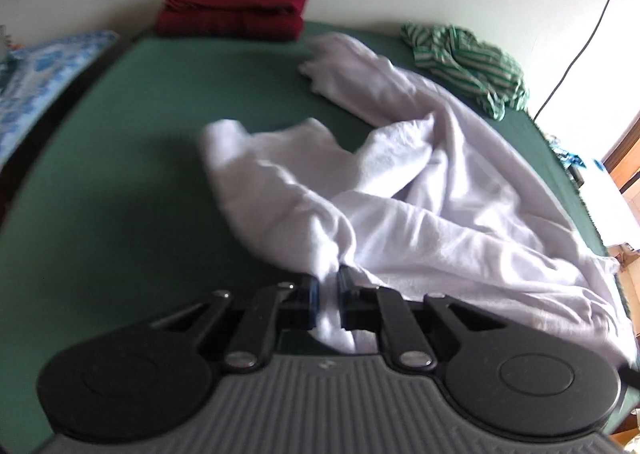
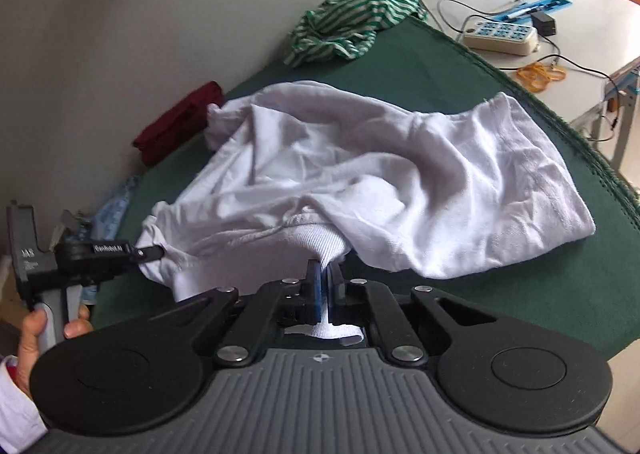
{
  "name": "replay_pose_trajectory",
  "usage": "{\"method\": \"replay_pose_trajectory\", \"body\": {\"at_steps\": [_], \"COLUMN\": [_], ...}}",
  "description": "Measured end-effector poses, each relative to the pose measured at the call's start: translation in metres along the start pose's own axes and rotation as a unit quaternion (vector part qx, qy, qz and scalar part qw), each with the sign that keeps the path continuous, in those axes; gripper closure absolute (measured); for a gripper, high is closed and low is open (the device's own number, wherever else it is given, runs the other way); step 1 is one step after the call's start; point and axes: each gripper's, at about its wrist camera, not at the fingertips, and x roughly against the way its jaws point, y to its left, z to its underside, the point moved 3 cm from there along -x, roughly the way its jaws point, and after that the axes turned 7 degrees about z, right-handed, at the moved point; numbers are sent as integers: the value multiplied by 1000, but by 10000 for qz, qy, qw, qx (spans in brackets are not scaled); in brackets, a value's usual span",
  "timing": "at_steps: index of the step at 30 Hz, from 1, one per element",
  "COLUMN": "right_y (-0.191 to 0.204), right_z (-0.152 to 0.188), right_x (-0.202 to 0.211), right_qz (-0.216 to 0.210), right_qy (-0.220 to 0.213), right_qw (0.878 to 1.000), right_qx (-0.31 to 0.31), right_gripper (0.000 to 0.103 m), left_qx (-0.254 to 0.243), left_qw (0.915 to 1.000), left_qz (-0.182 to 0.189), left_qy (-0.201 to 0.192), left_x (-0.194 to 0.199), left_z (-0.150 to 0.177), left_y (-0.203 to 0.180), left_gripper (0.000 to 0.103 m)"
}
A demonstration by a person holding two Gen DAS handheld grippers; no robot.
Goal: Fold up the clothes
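A green-covered surface (image 2: pixel 440 66) runs against a pale wall. Both the left tongs (image 1: pixel 328 296) and the right tongs (image 2: pixel 326 288) are clenched on the near edge of the white T-shirt (image 2: pixel 360 174), whose crumpled body stretches away ahead of them; open green lies left of the left tongs, the surface's edge near on the right.

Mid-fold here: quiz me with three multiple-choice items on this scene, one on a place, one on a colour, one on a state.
1. Where does the folded dark red garment lie?
A. at the far edge by the wall
B. under the white garment
C. on the floor

2. The crumpled striped garment is:
A. blue and yellow
B. green and white
C. black

3. The left gripper and right gripper are:
A. both open
B. one open
C. both shut on the white garment

Answers: A, it sits against the wall; B, its stripes show; C, white fabric is pinched in each.
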Motion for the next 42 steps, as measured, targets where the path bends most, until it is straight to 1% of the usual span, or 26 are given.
{"method": "replay_pose_trajectory", "body": {"at_steps": [1, 2, 3, 5, 6, 7, 9, 10, 12, 14, 15, 16, 17, 18, 21, 24, 26, 27, 28, 29, 31, 33, 35, 38, 40, 42], "right_y": [3, 7, 10, 16, 18, 19, 14, 12, 7, 3, 5, 8, 10, 10, 15, 20, 25, 27, 30, 33, 38, 44, 50, 59, 64, 66], "right_z": [0, 2, 5, 18, 26, 32, 33, 33, 34, 33, 28, 22, 17, 14, 13, 19, 23, 24, 23, 21, 19, 16, 14, 10, 8, 14], "right_x": [7, 12, 16, 15, 12, 10, 3, -1, -8, -13, -9, -5, -2, -1, -1, -4, -8, -9, -9, -10, -11, -12, -13, -15, -16, -20], "right_qz": [-201, -360, -514, -675, -720, -716, -414, -262, 40, 322, 390, 457, 513, 537, 546, 655, 809, 861, 836, 812, 764, 715, 667, 594, 537, 429], "right_qy": [25, 120, 230, 607, 814, 990, 1149, 1229, 1386, 1478, 1303, 1127, 962, 832, 655, 551, 471, 433, 397, 362, 292, 222, 152, 46, 10, 215], "right_qw": [9998, 9992, 9982, 9947, 9921, 9896, 9889, 9881, 9855, 9826, 9839, 9847, 9853, 9861, 9880, 9885, 9875, 9871, 9870, 9870, 9868, 9865, 9861, 9853, 9845, 9824], "right_qx": [14, 93, 186, 477, 629, 755, 846, 892, 981, 1080, 1163, 1246, 1313, 1332, 1285, 1243, 1266, 1281, 1311, 1340, 1399, 1457, 1515, 1602, 1670, 1805], "right_gripper": [100, 100, 100, 100, 100, 100, 99, 96, 93, 90, 88, 77, 64, 61, 61, 61, 61, 61, 61, 61, 61, 61, 61, 61, 61, 61], "left_qx": [-11, -70, -139, -311, -269, -133, 223, 384, 564, 509, 417, 283, 129, -4, 17, 91, 71, -37, -133, -163, -190, -116, -129, -38, 232, 560], "left_qw": [10000, 9998, 9992, 9960, 9955, 9956, 9949, 9947, 9943, 9953, 9955, 9948, 9942, 9937, 9954, 9956, 9941, 9927, 9929, 9942, 9948, 9944, 9918, 9857, 9803, 9737], "left_qz": [-36, -155, -304, -760, -856, -900, -977, -949, -895, -781, -754, -856, -921, -984, -934, -929, -1076, -1207, -1181, -1065, -996, -1046, -1254, -1540, -1702, -1878], "left_qy": [-66, -142, -219, -355, -307, -218, -93, -79, -100, -262, -386, -483, -530, -544, -219, -38, 92, 62, 4, -13, 1, -35, -224, -687, -971, -1165], "left_x": [18, 39, 58, 89, 96, 99, 98, 94, 80, 63, 54, 43, 30, 16, -29, -65, -88, -95, -99, -99, -99, -91, -66, 1, 54, 102], "left_z": [5, 12, 20, 36, 43, 50, 61, 65, 62, 50, 42, 35, 26, 16, -14, -37, -50, -55, -61, -65, -72, -73, -67, -46, -27, -6], "left_y": [7, 14, 21, 36, 45, 55, 73, 78, 76, 65, 58, 53, 49, 45, 50, 60, 66, 67, 67, 68, 71, 77, 84, 102, 119, 135], "left_gripper": [94, 103, 103, 103, 103, 103, 103, 101, 78, 28, 18, 7, 5, 5, 6, 7, 21, 26, 38, 65, 97, 100, 101, 101, 101, 100]}}
